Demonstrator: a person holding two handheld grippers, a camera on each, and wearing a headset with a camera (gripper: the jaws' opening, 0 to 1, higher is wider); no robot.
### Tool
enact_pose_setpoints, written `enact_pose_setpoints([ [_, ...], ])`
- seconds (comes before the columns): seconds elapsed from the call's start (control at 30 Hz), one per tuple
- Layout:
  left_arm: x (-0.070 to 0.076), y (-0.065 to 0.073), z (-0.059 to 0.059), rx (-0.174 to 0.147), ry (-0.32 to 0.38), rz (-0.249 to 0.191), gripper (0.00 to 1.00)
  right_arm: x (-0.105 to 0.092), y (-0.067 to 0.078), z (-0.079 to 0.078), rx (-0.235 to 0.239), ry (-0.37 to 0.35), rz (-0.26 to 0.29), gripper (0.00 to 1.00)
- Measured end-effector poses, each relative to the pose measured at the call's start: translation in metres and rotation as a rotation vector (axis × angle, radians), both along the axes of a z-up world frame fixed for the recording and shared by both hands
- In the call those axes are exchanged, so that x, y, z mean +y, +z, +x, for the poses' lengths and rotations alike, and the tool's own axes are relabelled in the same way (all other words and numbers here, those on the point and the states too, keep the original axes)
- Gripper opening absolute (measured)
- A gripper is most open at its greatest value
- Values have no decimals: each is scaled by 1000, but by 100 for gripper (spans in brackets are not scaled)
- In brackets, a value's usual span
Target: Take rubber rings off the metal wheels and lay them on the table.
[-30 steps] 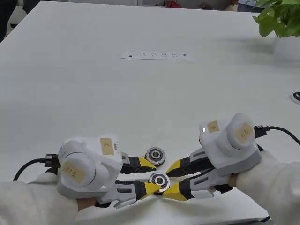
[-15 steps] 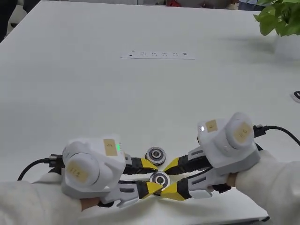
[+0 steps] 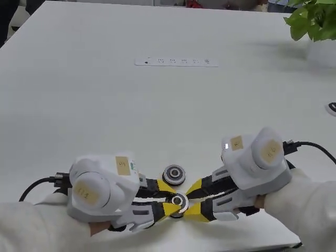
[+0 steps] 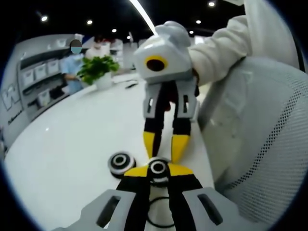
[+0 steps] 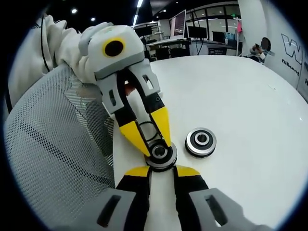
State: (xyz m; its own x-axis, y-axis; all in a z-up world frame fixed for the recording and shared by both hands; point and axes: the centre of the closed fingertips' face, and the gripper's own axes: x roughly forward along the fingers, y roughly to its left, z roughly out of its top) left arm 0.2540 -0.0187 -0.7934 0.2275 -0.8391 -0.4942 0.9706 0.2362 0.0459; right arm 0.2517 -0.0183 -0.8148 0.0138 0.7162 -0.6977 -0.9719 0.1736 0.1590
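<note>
left claw and right claw have closed, both pinching the near wheel.

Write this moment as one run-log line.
left gripper: shut on near wheel | right gripper: shut on near wheel | far wheel: on table, untouched

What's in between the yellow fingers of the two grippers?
A metal wheel sits there; the left gripper and the right gripper both touch it. The head view and both gripper views show it.

white table carries a wheel, a power strip, perhaps a plant pot.
</note>
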Motion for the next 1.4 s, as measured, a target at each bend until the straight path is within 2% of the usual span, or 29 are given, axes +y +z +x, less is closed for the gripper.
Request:
enact_pose_setpoints([
  [0.1,1,0,0,4,5,-4,14,-1,0,-1,-3,3,-7,12],
  [0.27,0,0,0,12,12,-13,14,-1,0,0,-2,2,-13,11],
  [0.4,1,0,1,7,11,-12,14,-3,-1,0,10,-13,-17,3],
  [0.57,1,0,1,2,11,-11,14,-3,-1,1,28,-39,-15,2],
  [0.67,2,0,1,4,17,-18,14,-2,-1,3,122,-127,22,2],
  [0.73,2,0,1,3,16,-20,14,-3,-1,3,169,-164,31,1],
  [0.77,2,0,1,2,16,-20,14,-4,0,4,171,-165,33,1],
  [1.03,2,0,1,-1,14,-21,14,-6,-1,5,379,-344,66,0],
  [1.2,2,1,1,-1,14,-23,14,-7,-1,6,432,-380,81,0],
  [1.4,2,1,1,-1,14,-24,14,-8,0,5,458,-395,91,0],
])
